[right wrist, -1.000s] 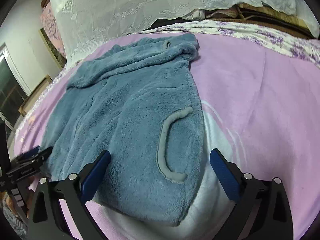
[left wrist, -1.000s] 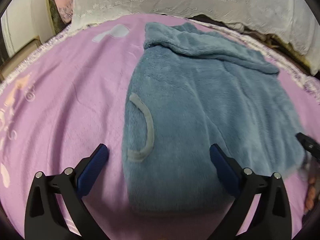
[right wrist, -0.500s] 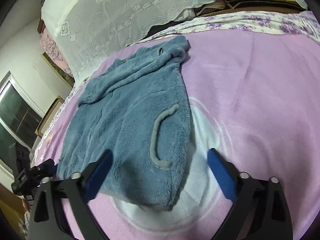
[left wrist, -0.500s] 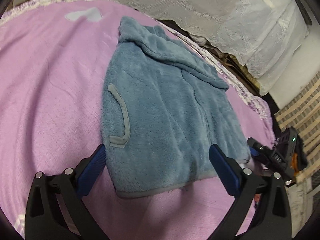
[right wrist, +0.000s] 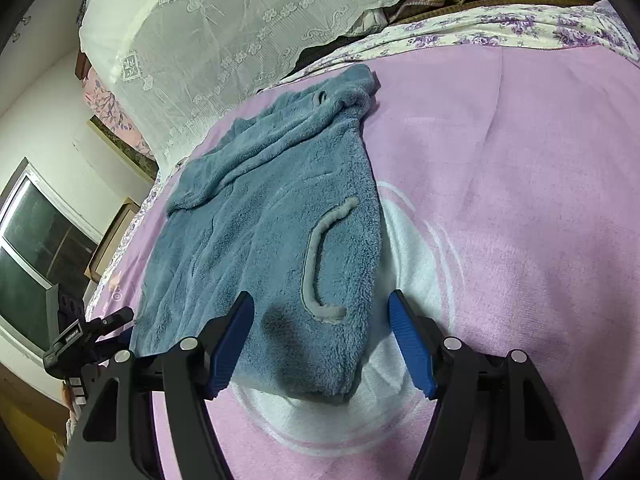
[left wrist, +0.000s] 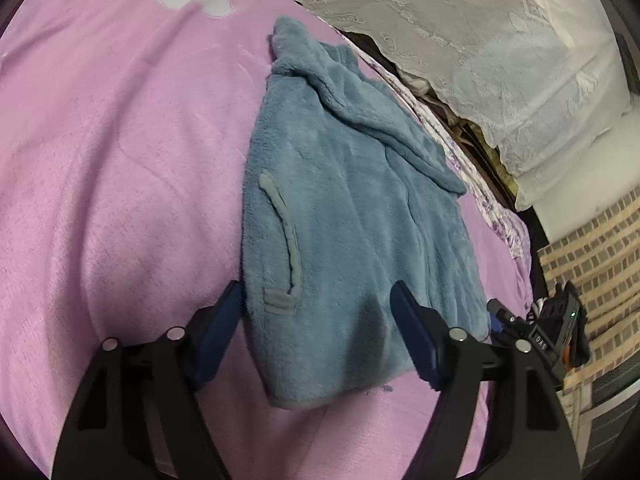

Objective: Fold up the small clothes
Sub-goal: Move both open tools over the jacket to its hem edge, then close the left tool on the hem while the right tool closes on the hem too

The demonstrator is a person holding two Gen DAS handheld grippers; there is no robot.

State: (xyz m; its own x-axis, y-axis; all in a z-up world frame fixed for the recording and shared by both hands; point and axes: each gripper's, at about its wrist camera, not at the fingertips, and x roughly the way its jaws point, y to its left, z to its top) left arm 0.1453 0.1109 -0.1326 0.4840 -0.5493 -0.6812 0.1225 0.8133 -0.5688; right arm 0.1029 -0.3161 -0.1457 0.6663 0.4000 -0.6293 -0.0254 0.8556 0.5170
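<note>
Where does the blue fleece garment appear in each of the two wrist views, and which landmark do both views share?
Left wrist view: the blue fleece garment runs from top centre down between the open left gripper.
Right wrist view: the garment lies centre-left, its hem between the open right gripper.
Shared landmark: the white lace cover behind the bed.

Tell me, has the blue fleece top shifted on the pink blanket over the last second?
Cannot tell. The fleece top keeps its shape, its hem corner lying on the blanket's white circle print throughout; the cameras swung, so any small slide is masked.
</note>
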